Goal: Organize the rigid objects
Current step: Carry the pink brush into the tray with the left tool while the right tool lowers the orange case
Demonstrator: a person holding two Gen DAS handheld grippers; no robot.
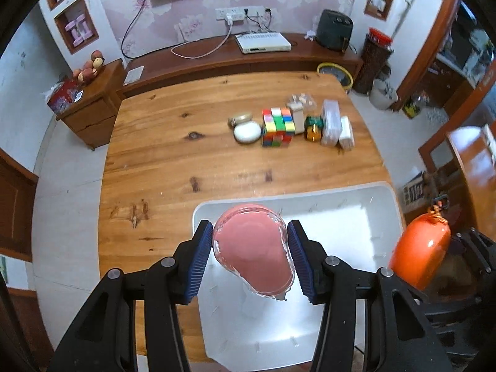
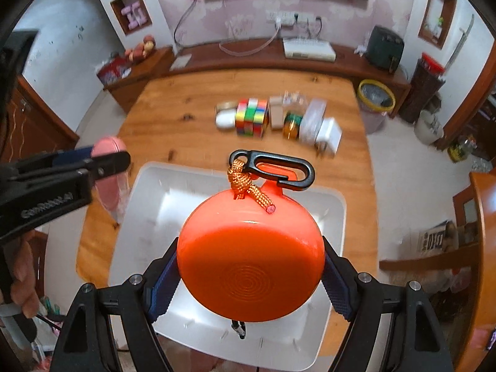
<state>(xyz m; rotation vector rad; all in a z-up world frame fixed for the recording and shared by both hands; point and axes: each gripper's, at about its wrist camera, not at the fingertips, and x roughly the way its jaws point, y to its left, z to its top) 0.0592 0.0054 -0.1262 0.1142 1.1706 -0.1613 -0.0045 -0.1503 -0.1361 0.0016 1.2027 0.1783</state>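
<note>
My left gripper (image 1: 250, 259) is shut on a pink pear-shaped object in a clear shell (image 1: 254, 252), held above the near left part of a white bin (image 1: 356, 217). My right gripper (image 2: 249, 282) is shut on a round orange flask (image 2: 251, 263) with a woven cord and a black carabiner (image 2: 279, 167), held over the same white bin (image 2: 148, 186). In the right wrist view the left gripper (image 2: 102, 158) and the pink object (image 2: 108, 192) show at the left, by the bin's left rim. In the left wrist view the orange flask (image 1: 421, 248) hangs past the bin's right rim.
On the far side of the wooden table (image 1: 173, 142) stands a row of items: a white oval case (image 1: 247, 132), a colourful cube block (image 1: 277, 127), a small amber jar (image 1: 313, 131) and white boxes (image 1: 336, 127). A low cabinet with a white set-top box (image 1: 263, 42) runs behind.
</note>
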